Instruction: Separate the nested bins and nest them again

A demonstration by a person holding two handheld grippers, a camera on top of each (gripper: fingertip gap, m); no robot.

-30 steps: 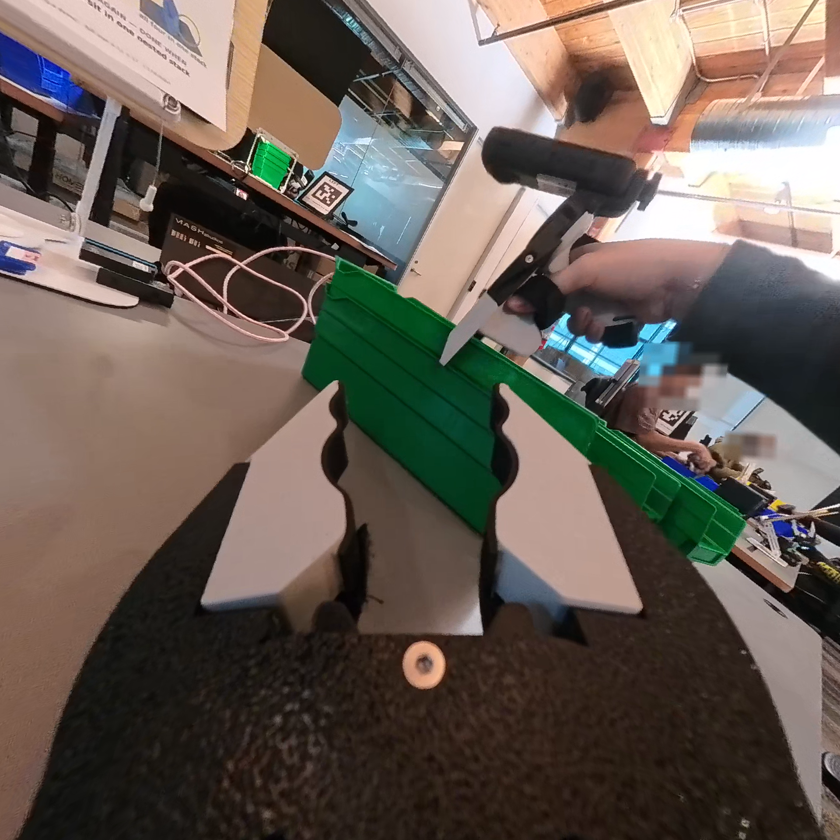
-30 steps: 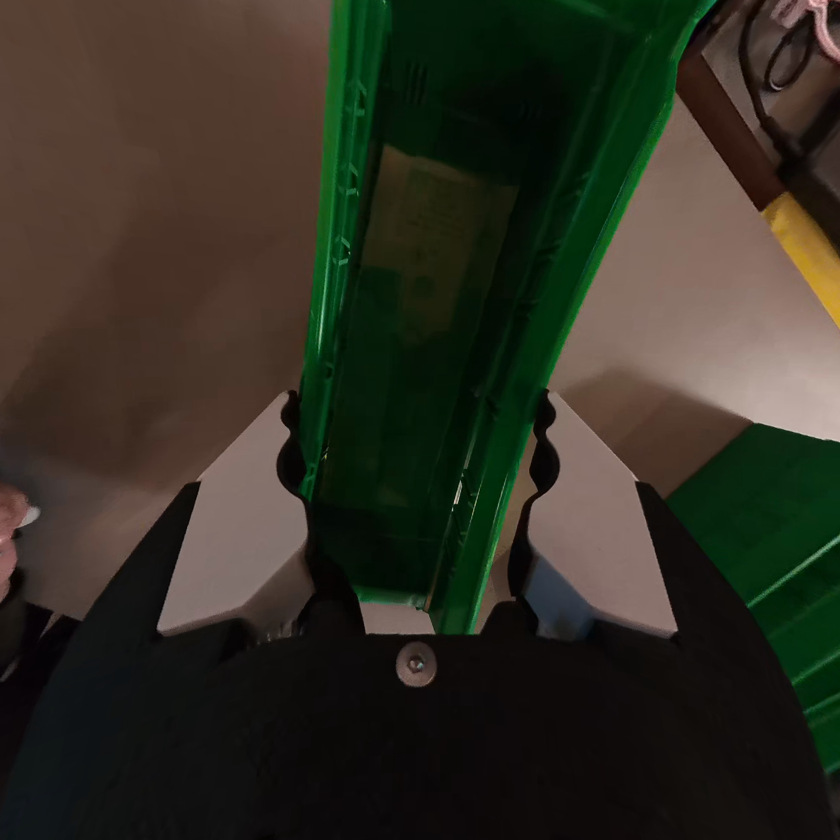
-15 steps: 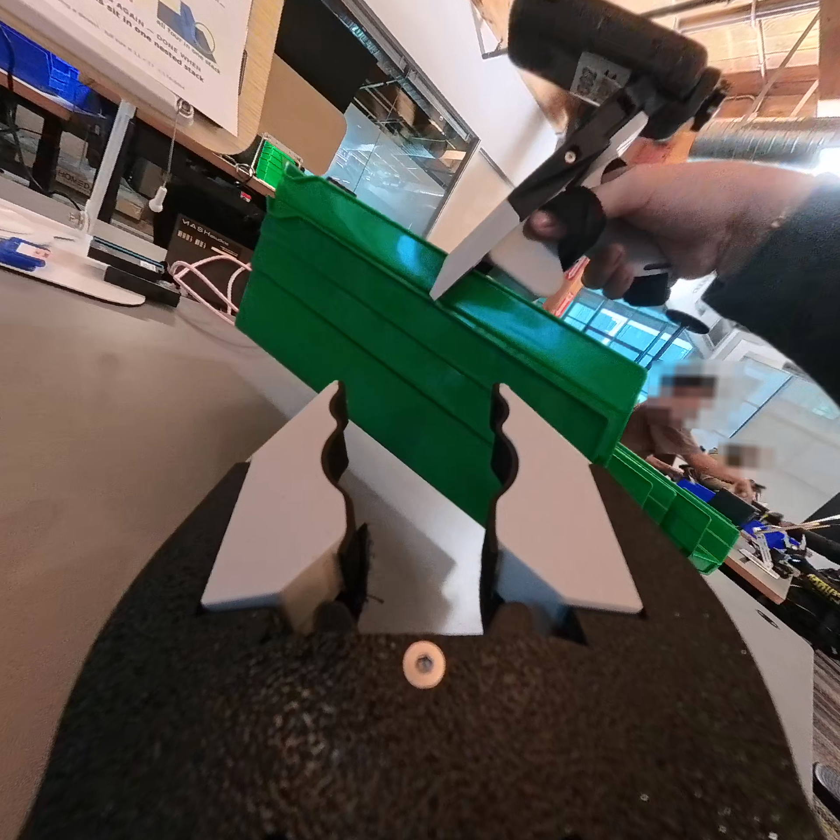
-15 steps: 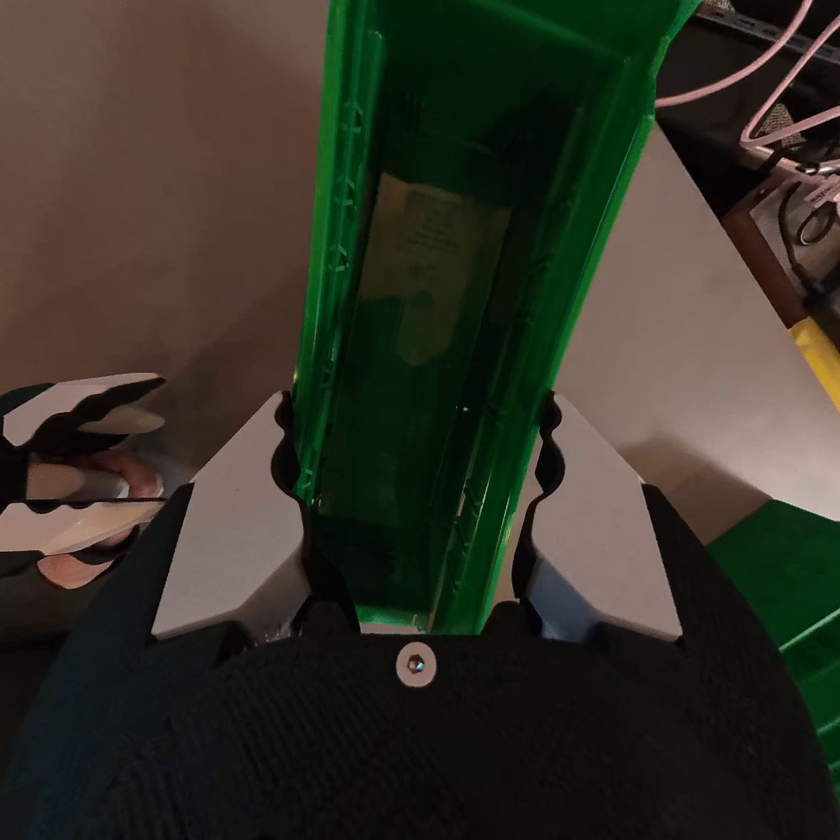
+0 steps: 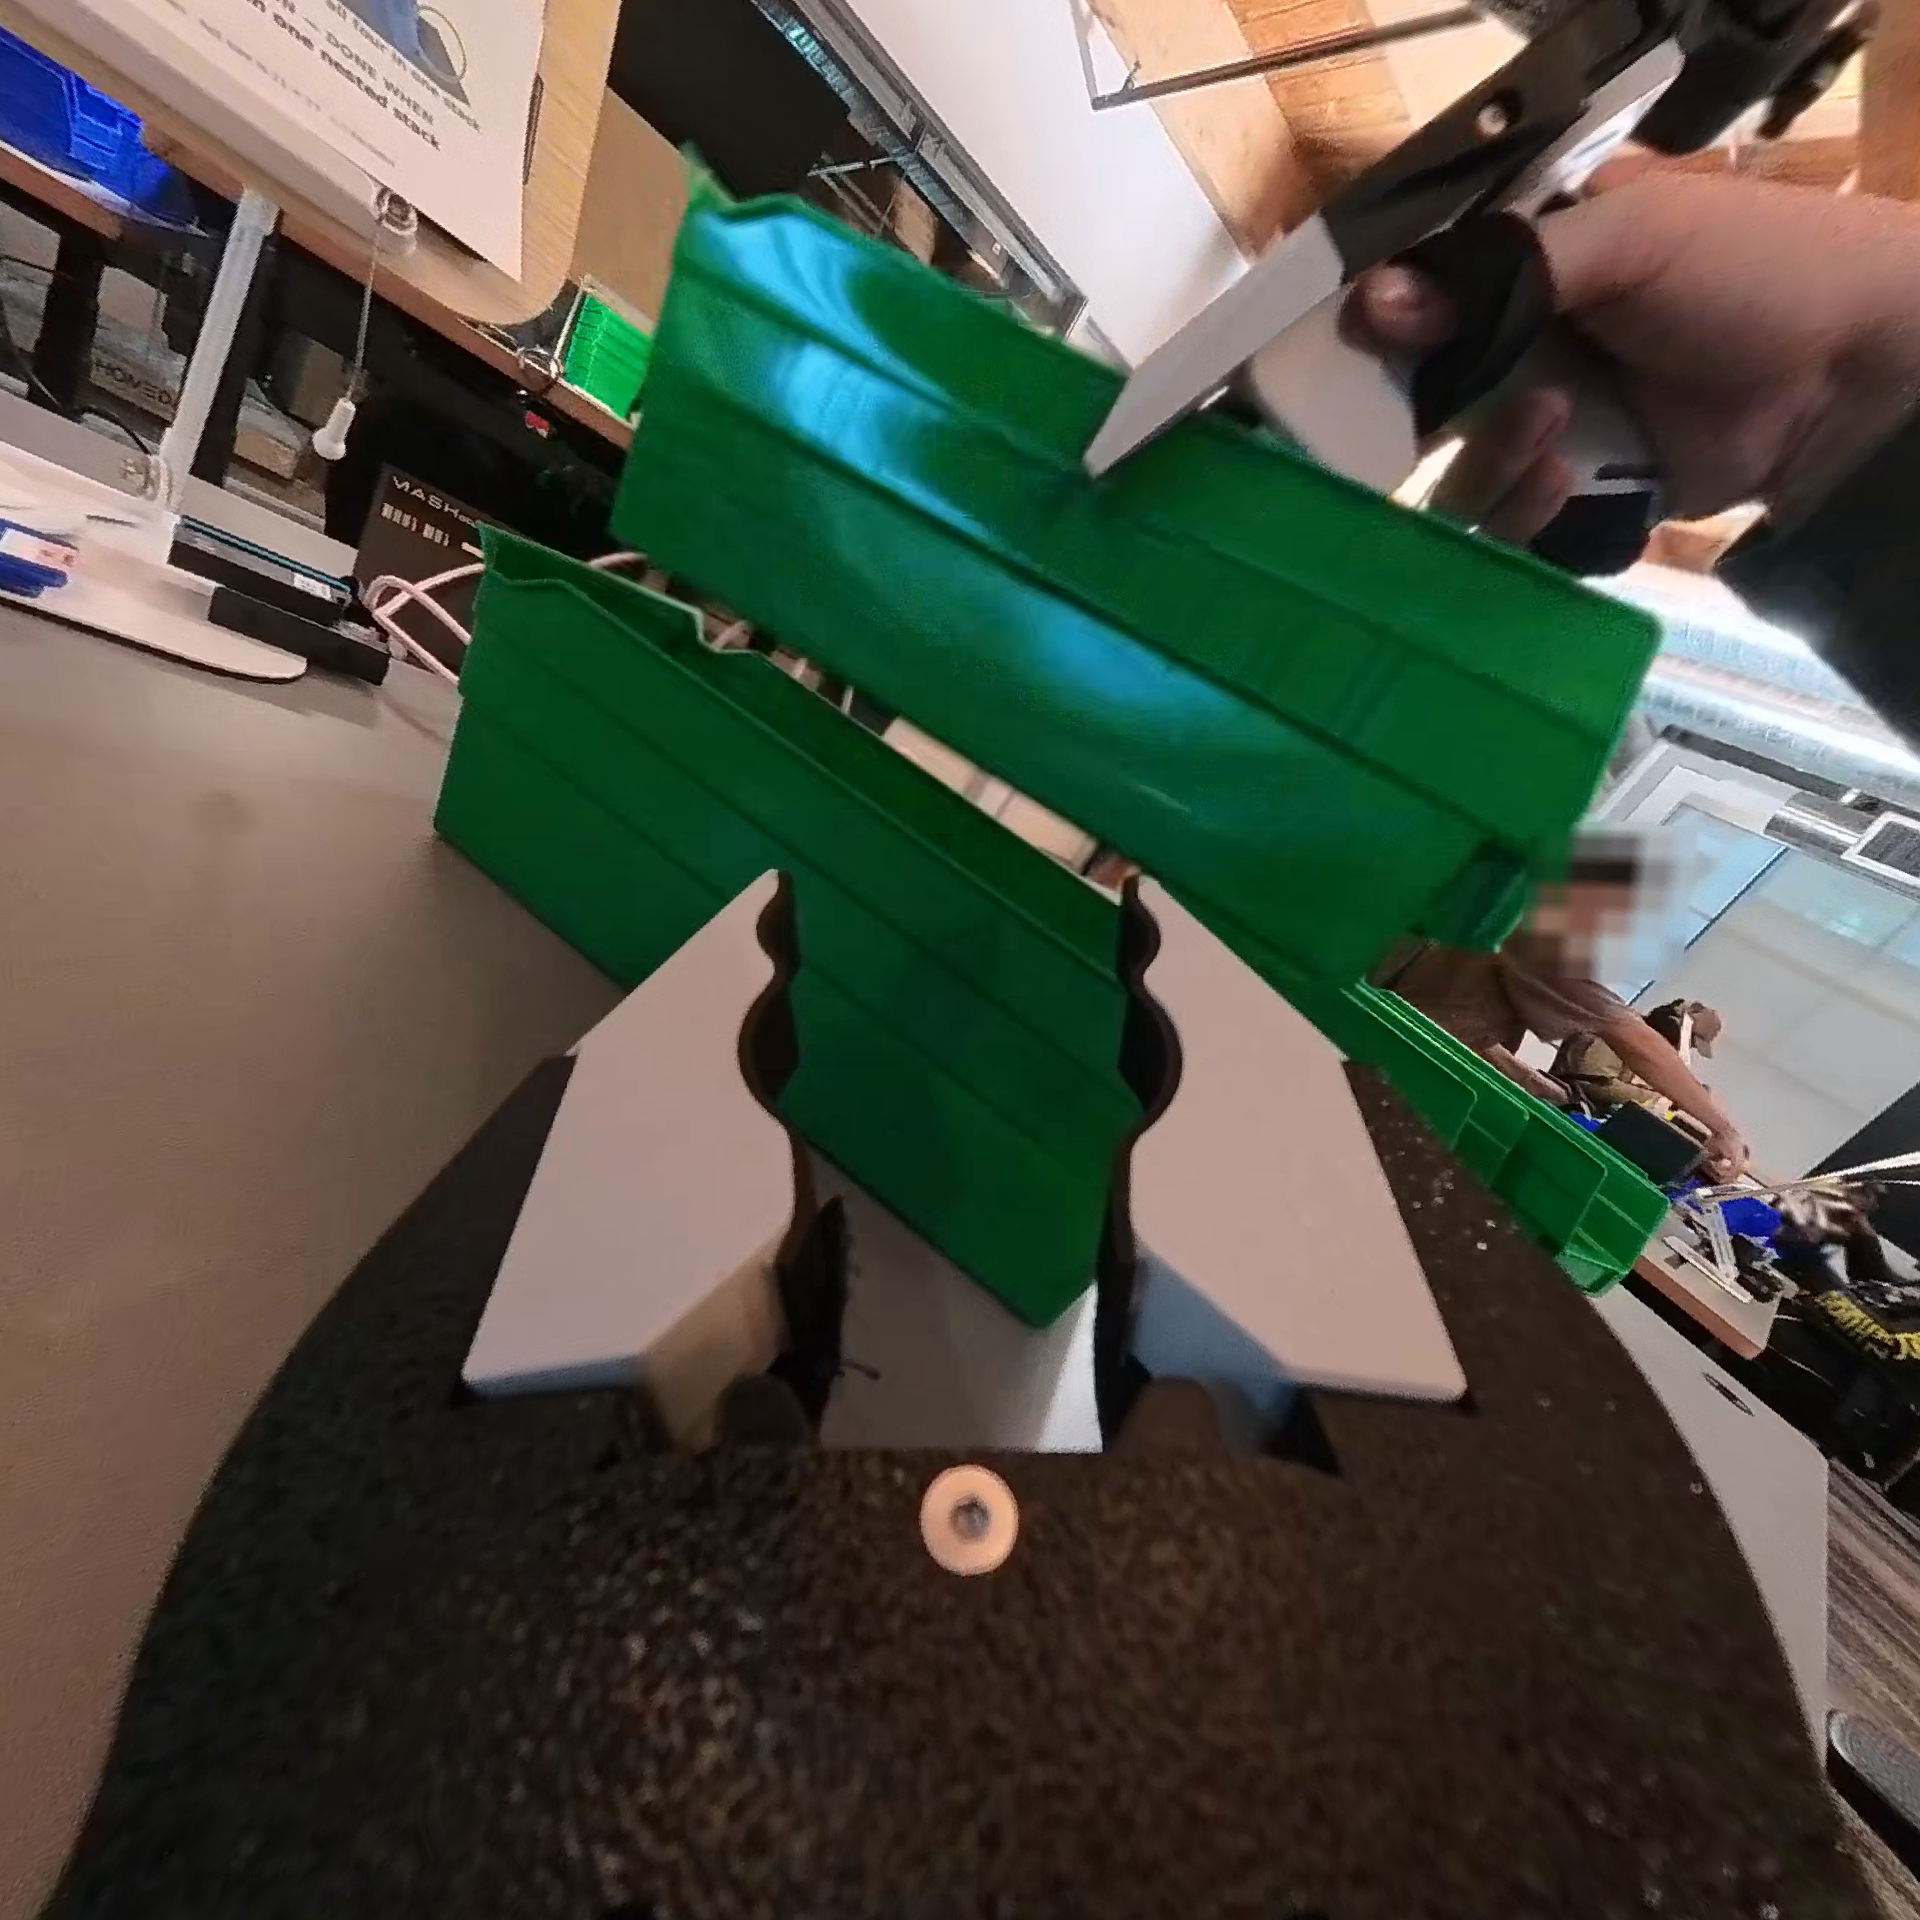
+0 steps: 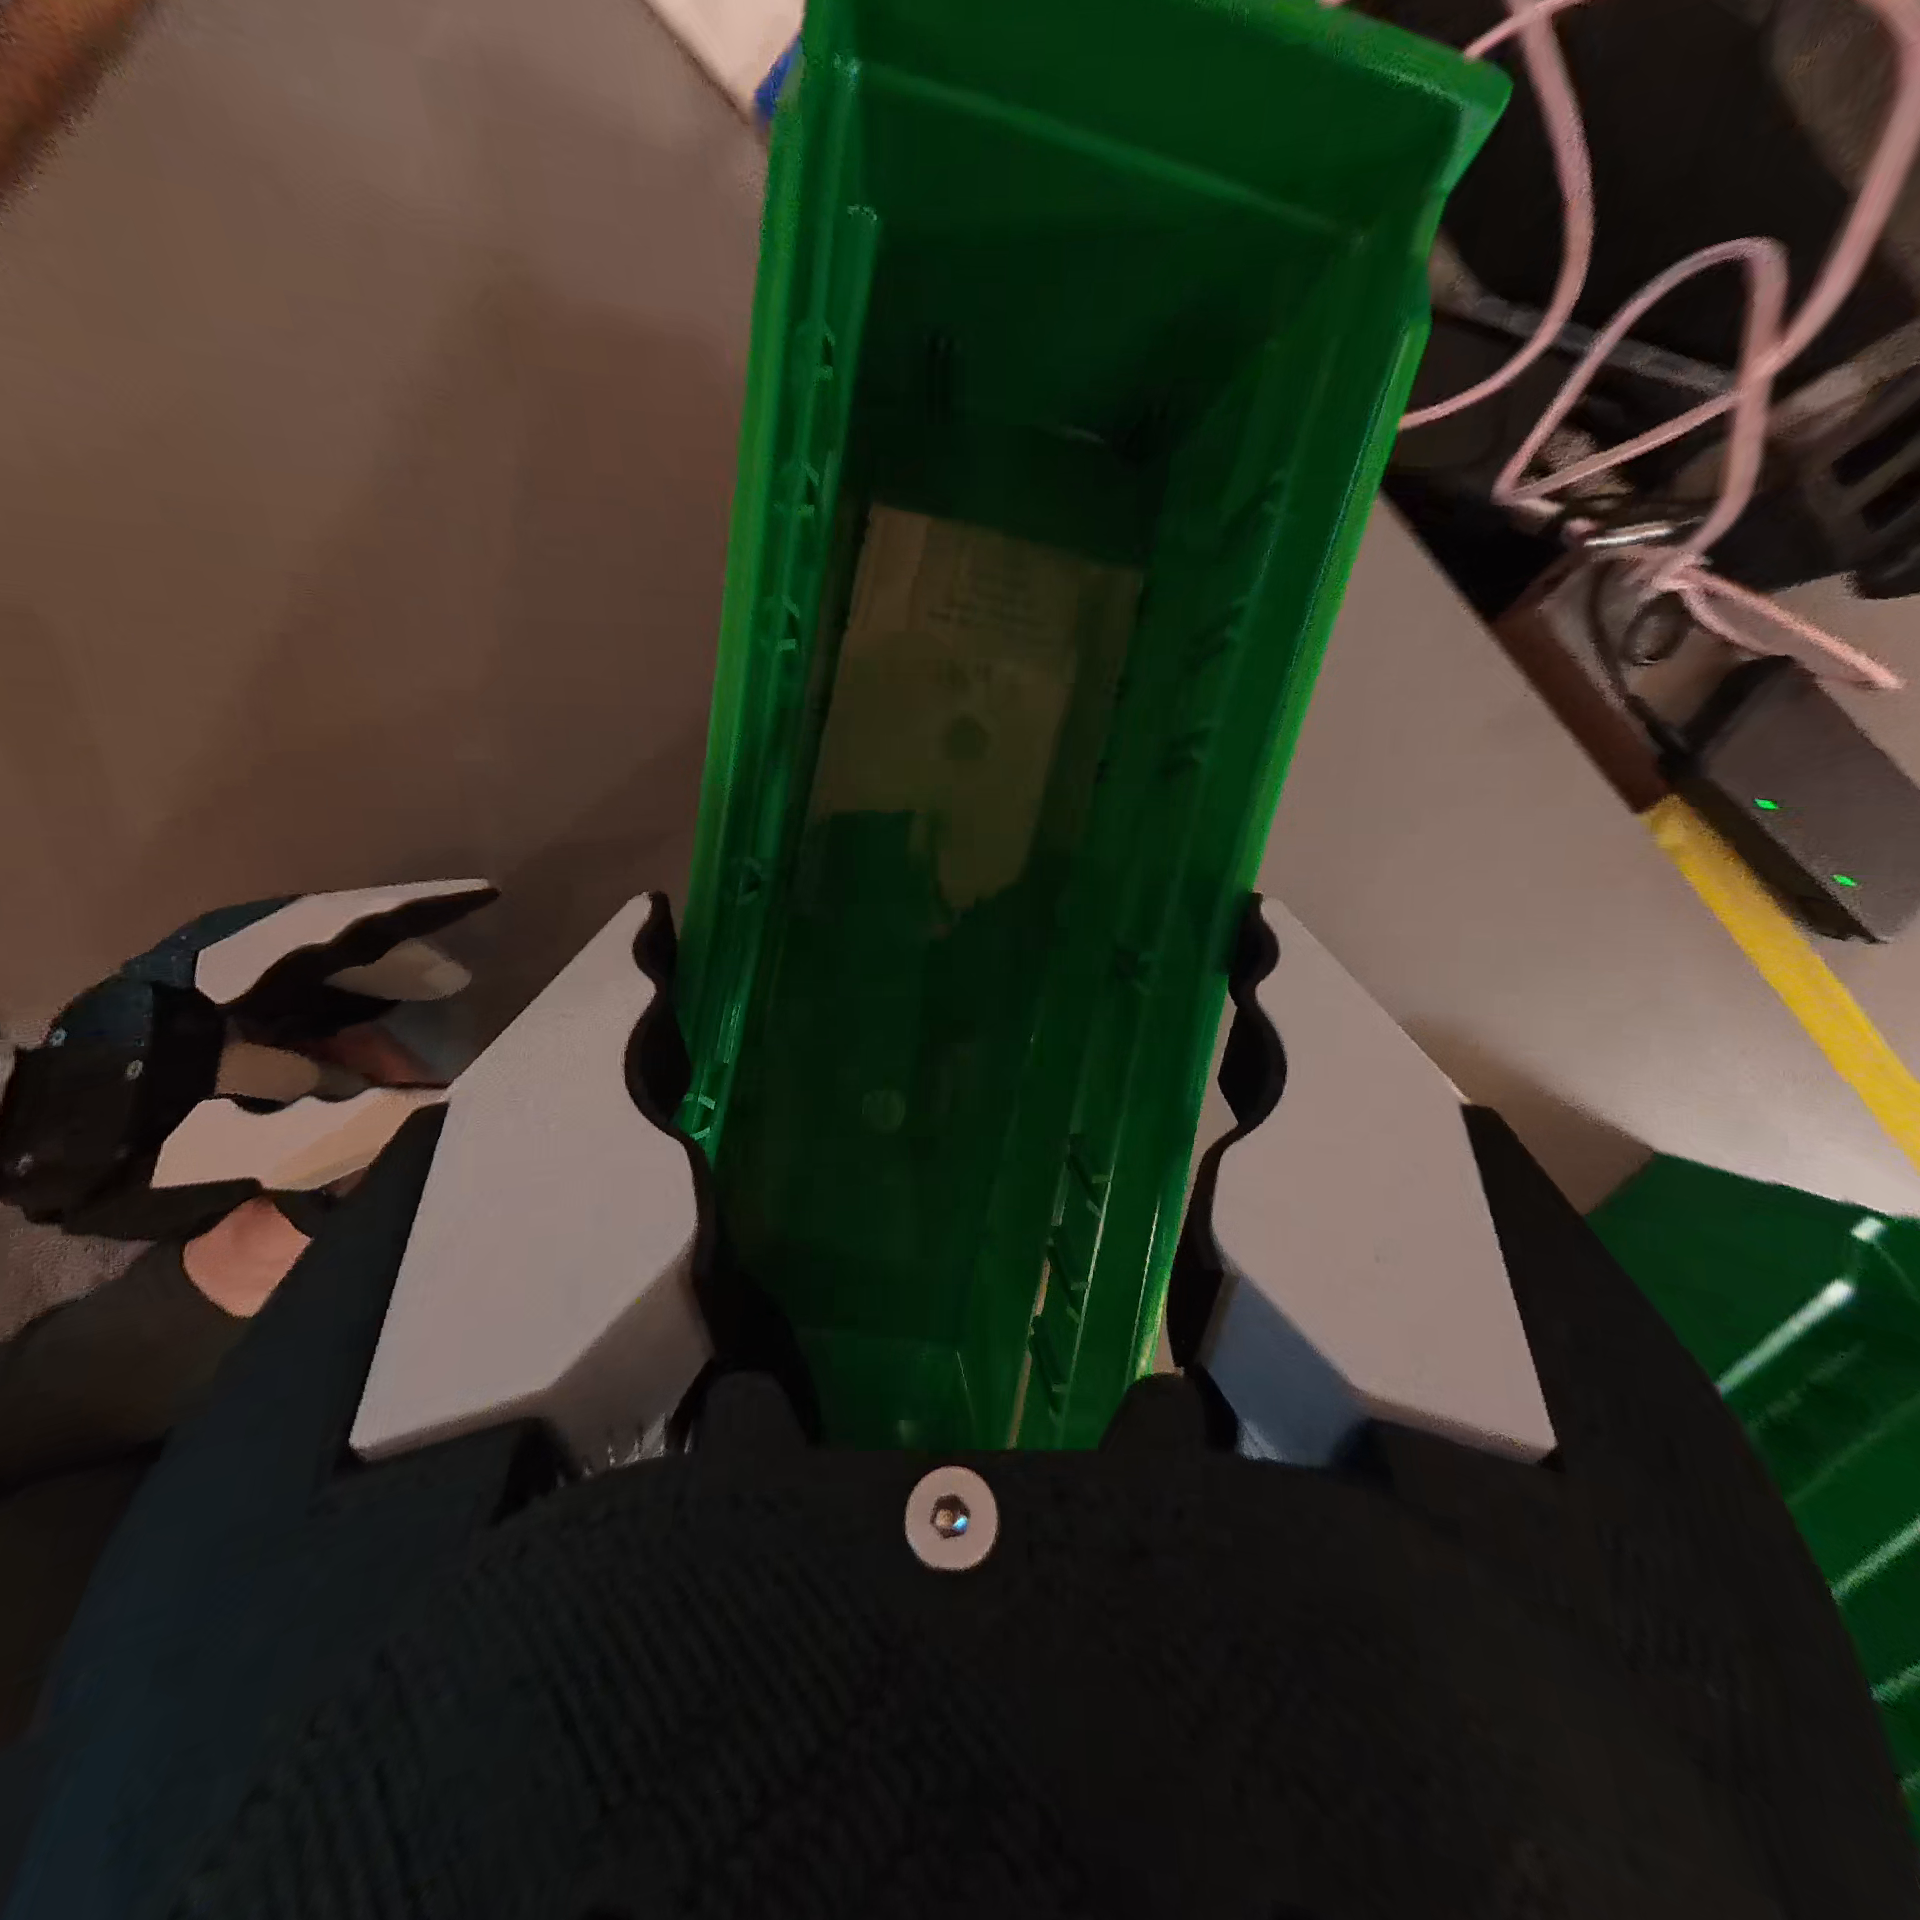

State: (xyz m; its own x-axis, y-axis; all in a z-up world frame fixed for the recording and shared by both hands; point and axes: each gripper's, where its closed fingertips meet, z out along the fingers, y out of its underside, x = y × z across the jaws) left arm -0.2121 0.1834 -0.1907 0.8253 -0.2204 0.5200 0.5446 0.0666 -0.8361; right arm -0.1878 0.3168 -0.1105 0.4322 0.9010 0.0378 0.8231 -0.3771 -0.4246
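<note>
- Right hand-held gripper (image 6: 951,1049): its grey fingers are closed across a long green plastic bin (image 6: 1049,675), which is held in the air above the remaining green nested bins (image 5: 790,873).
- Left hand-held gripper (image 5: 951,1049): held open and empty, low over the grey bench (image 5: 208,935) beside the stack.

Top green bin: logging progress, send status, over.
Right gripper shut on top green bin, lifted clear of stack. Left gripper open, empty, beside stack. Nothing in the way.
</note>
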